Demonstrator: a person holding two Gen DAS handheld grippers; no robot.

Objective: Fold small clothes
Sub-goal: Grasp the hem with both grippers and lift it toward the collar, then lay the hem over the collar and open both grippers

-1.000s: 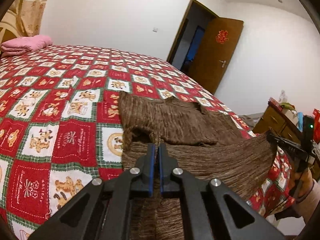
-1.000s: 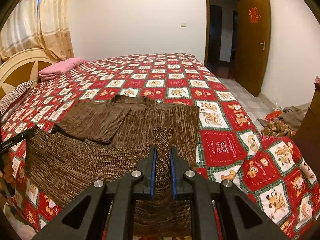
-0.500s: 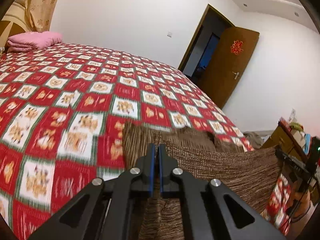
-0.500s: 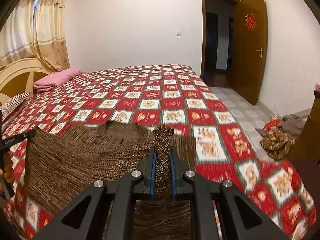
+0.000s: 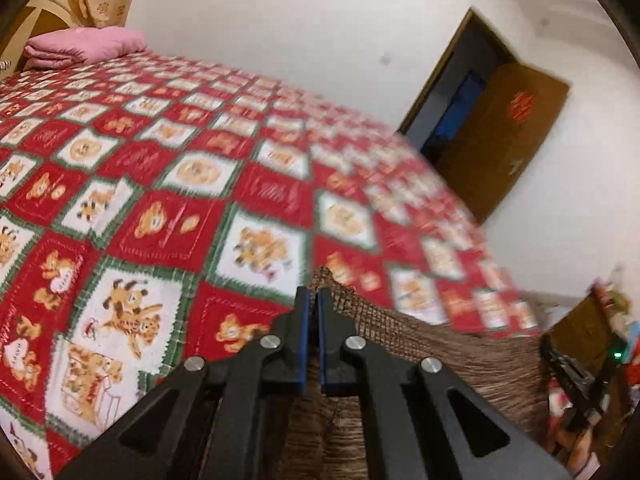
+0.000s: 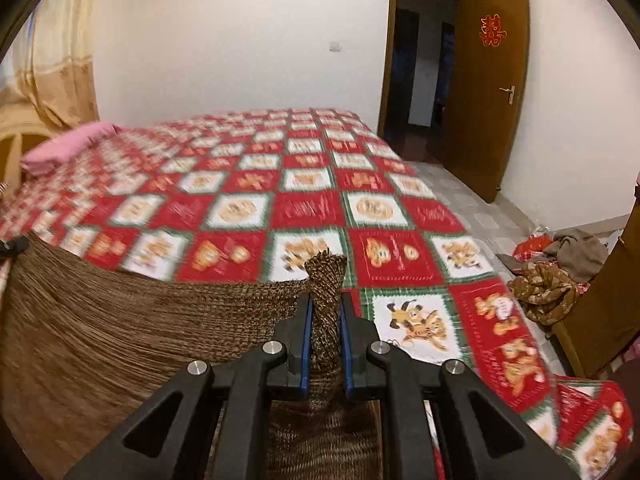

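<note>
Gripping the brown knit garment (image 6: 100, 320) at 2 points, both grippers hold it up off the bed (image 6: 304, 204), its top edge stretched taut between them. Right gripper (image 6: 325, 312): jaws clamped on a bunched corner of the knit, which pokes up past the blue pads. Left gripper (image 5: 312, 308): jaws nearly together with the knit's other corner pinched between them; fabric runs from there toward the right side of that view, where the right gripper (image 5: 576, 372) shows at the far end.

Garment hangs over the near edge of the bed; how far it drapes below cannot be seen. Bed carries a red, white and green patchwork quilt (image 5: 168, 216) with bear prints. Folded pink blanket (image 5: 84, 46) lies at the far left corner by the headboard. Wooden door (image 6: 486, 84) stands open beyond the far right corner. Heap of clothes (image 6: 556, 268) on the floor to the bed's right. Both views motion-blurred.
</note>
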